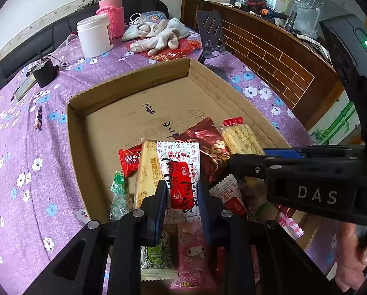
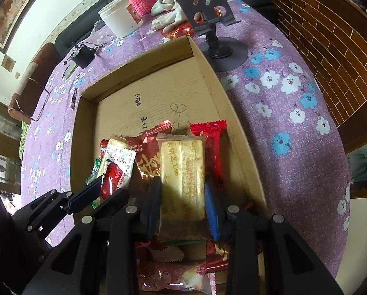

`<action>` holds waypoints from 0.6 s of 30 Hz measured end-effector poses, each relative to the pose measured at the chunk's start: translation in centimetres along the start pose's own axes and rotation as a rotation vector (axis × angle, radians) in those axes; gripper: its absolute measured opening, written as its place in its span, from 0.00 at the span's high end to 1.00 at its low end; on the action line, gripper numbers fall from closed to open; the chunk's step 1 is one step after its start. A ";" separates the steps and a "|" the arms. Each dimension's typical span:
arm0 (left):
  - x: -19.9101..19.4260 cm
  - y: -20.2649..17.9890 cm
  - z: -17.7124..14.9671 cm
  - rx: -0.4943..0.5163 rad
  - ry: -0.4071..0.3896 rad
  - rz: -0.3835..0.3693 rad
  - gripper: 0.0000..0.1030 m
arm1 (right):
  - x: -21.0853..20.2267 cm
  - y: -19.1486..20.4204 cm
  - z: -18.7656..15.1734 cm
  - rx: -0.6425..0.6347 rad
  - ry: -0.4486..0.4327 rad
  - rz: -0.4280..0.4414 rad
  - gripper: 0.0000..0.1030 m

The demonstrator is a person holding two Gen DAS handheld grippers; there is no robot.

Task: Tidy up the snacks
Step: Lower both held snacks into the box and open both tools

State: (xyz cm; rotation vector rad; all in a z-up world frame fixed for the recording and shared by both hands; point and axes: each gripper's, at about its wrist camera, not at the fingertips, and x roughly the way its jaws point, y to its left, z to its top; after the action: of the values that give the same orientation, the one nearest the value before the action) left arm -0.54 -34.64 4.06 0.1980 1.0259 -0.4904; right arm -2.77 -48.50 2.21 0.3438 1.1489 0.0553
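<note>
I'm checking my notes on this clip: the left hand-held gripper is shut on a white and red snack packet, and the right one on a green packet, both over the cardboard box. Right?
Not quite. The right hand-held gripper is shut on a pale yellow biscuit packet, not a green one, as the right wrist view shows. The rest holds: the left hand-held gripper grips the white and red snack packet over the cardboard box.

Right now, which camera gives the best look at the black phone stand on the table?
The right wrist view: the phone stand shows whole, slotted plate down to round base. The left wrist view shows its plate, but the cardboard box wall hides most of the base.
</note>
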 end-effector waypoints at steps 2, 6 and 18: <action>-0.1 -0.1 0.0 0.008 -0.006 0.002 0.75 | -0.3 0.2 -0.1 -0.012 -0.011 0.000 0.68; -0.6 -0.2 0.0 0.012 -0.020 0.003 0.75 | -1.3 0.8 -0.2 -0.050 -0.055 -0.028 0.66; -2.1 -0.3 -0.7 0.028 -0.044 -0.006 0.72 | -3.0 0.6 -1.6 -0.015 -0.084 -0.043 0.64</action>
State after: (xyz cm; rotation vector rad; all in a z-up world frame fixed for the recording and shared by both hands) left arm -2.14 -34.02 5.51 0.2088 0.9769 -0.5127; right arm -5.41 -48.24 4.48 0.3051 1.0718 0.0113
